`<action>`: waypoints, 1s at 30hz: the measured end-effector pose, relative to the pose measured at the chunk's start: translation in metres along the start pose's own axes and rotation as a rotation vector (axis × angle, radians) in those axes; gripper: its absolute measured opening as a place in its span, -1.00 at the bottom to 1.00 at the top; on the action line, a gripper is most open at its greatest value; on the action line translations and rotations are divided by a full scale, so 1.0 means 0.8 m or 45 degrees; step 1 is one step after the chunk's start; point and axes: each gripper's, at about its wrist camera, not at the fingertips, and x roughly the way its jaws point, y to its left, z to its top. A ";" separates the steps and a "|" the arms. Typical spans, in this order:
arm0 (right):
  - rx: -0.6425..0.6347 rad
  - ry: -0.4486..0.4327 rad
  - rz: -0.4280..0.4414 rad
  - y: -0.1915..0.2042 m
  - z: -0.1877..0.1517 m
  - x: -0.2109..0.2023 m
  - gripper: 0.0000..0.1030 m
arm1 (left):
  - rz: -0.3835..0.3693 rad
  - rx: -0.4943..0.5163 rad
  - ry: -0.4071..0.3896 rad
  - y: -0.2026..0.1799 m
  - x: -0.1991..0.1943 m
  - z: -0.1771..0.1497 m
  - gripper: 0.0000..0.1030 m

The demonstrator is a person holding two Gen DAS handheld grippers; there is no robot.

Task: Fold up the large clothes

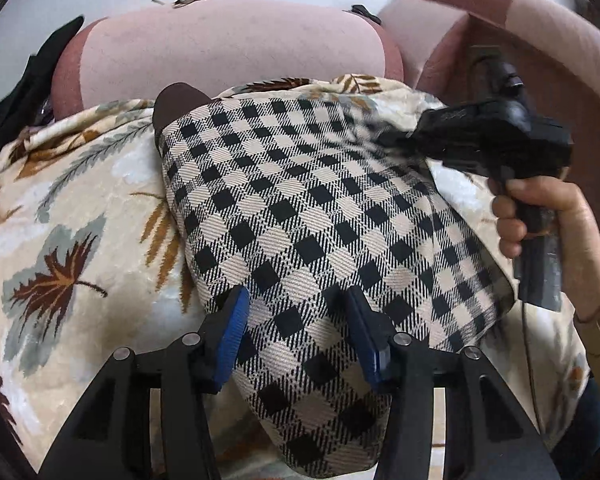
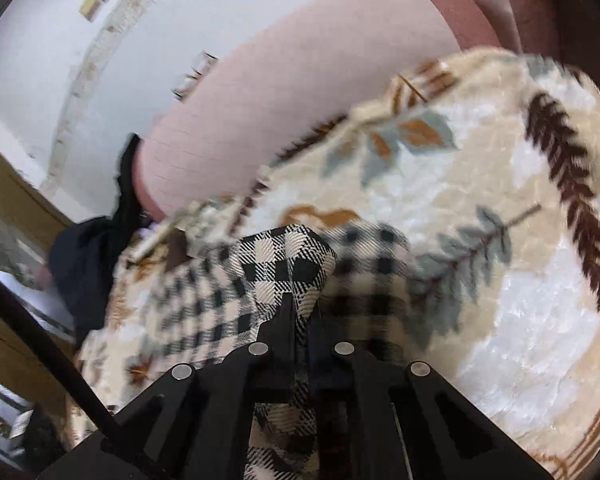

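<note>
The black-and-cream checked garment (image 1: 312,216) lies on a leaf-patterned blanket (image 1: 80,216) spread over a pink sofa (image 1: 228,44). The left gripper (image 1: 298,320) hovers over its near end, jaws wide apart (blue pads showing). The right gripper (image 2: 302,308) has its jaws pinched on a raised fold of the cloth.

Soft, even daylight fills both views, with no hard shadows and no glare. The left wrist view is mostly sharp, though the right tongs (image 1: 404,136) and the checked cloth (image 1: 324,216) near them smear with motion. The right wrist view is blurred nearly throughout, worst on the leaf-print blanket (image 2: 500,240). Fisheye bending curves the edges, and dark vignette rings the corners.
</note>
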 end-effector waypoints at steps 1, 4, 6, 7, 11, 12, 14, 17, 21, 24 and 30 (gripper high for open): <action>0.012 0.016 -0.011 -0.009 -0.004 0.009 -0.93 | 0.007 0.017 -0.004 -0.001 0.001 -0.002 -0.05; 0.046 0.045 0.020 -0.024 -0.013 0.016 -0.90 | 0.009 0.042 0.006 0.000 -0.005 -0.001 -0.05; 0.056 0.044 0.039 -0.023 -0.013 -0.004 -0.56 | 0.005 0.043 0.013 0.004 -0.018 0.000 -0.05; 0.041 0.048 0.057 -0.021 -0.017 -0.019 -0.41 | 0.000 0.045 0.011 0.007 -0.024 -0.001 -0.05; -0.119 0.097 0.112 -0.005 -0.062 -0.074 0.09 | -0.028 0.032 0.023 0.017 -0.046 -0.019 -0.05; -0.135 0.128 0.132 -0.006 -0.079 -0.084 0.09 | -0.038 0.016 0.035 0.019 -0.044 -0.023 -0.05; -0.132 0.170 0.164 -0.011 -0.103 -0.094 0.09 | -0.040 -0.019 0.054 0.022 -0.037 -0.029 -0.05; -0.170 0.229 0.151 -0.011 -0.136 -0.091 0.09 | -0.050 -0.066 0.085 0.026 -0.025 -0.035 -0.04; -0.193 0.239 0.116 -0.013 -0.152 -0.097 -0.85 | -0.068 -0.087 0.121 0.033 -0.022 -0.037 -0.04; -0.236 0.172 0.103 -0.010 -0.150 -0.124 -0.89 | -0.064 -0.038 0.151 0.032 -0.021 -0.036 -0.04; -0.187 0.265 0.048 -0.030 -0.169 -0.085 -0.88 | -0.058 -0.018 0.170 0.033 -0.016 -0.048 0.00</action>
